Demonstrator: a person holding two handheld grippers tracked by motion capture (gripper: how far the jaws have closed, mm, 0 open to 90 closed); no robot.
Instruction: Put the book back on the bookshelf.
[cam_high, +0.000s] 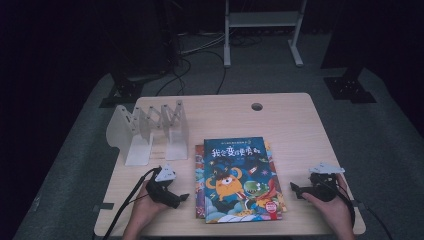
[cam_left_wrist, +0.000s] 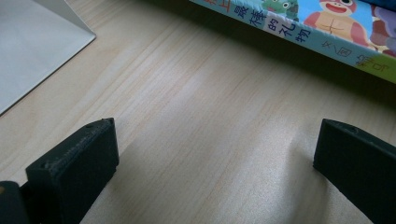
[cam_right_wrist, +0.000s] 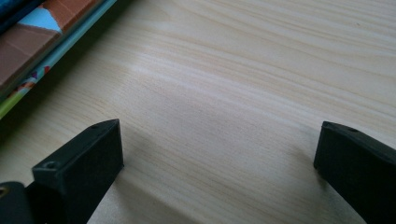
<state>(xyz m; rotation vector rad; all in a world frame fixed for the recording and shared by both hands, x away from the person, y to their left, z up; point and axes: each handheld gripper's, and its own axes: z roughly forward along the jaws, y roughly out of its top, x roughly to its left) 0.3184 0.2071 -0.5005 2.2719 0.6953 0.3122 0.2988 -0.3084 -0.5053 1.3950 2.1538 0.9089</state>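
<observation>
A stack of picture books (cam_high: 241, 180) lies flat at the middle of the wooden table (cam_high: 290, 120), a blue cover with cartoon monsters on top. My left gripper (cam_high: 183, 198) rests on the table just left of the stack, jaws open and pointing at it. In the left gripper view the book stack's edge (cam_left_wrist: 299, 32) runs across the top, beyond my left gripper (cam_left_wrist: 215, 144), with bare wood between the jaws. My right gripper (cam_high: 294, 188) sits right of the stack, open and empty. In the right gripper view the books' corner (cam_right_wrist: 42, 42) lies at top left of my right gripper (cam_right_wrist: 219, 144).
A white folding book rack (cam_high: 150, 132) stands at the table's back left; its base plate (cam_left_wrist: 32, 42) shows in the left gripper view. A round cable hole (cam_high: 257, 106) is near the far edge. A metal stand (cam_high: 262, 30) is on the floor behind.
</observation>
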